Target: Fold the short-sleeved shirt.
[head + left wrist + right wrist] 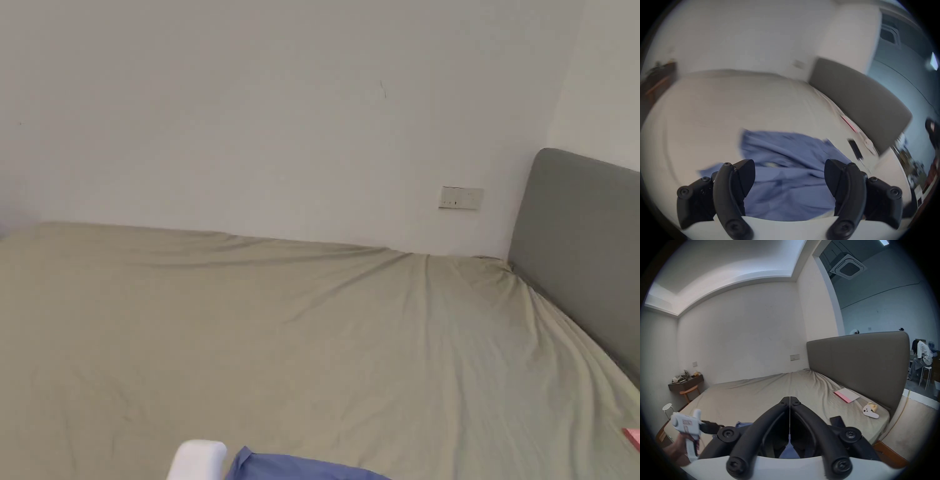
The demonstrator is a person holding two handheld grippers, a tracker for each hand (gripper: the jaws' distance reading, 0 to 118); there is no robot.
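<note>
A bed (pixel 753 395) in a beige sheet meets a grey headboard (pixel 857 363). Near the headboard edge lie a pink-edged booklet (pixel 847 395), a white controller (pixel 870 412) and a black phone (pixel 837 419). A wall socket plate (pixel 460 197) sits above the bed's far corner.

Beige-sheeted bed (pixel 763 395), blue shirt (pixel 791 175), pink booklet (pixel 847 395), black phone (pixel 837 419)

- Plain pale walls (pixel 250 112), meeting at a corner behind a grey padded headboard (pixel 857 363).
- Wide bed under a wrinkled beige sheet (pixel 312 337).
- Wall switch plate (pixel 460 198) just left of the headboard.
- Dark side table (pixel 686 383) with clutter, wooden chair (pixel 688 391) and white stool (pixel 667 407) nearby.
- Ceiling vent (pixel 848 266) over the adjoining area.
</note>
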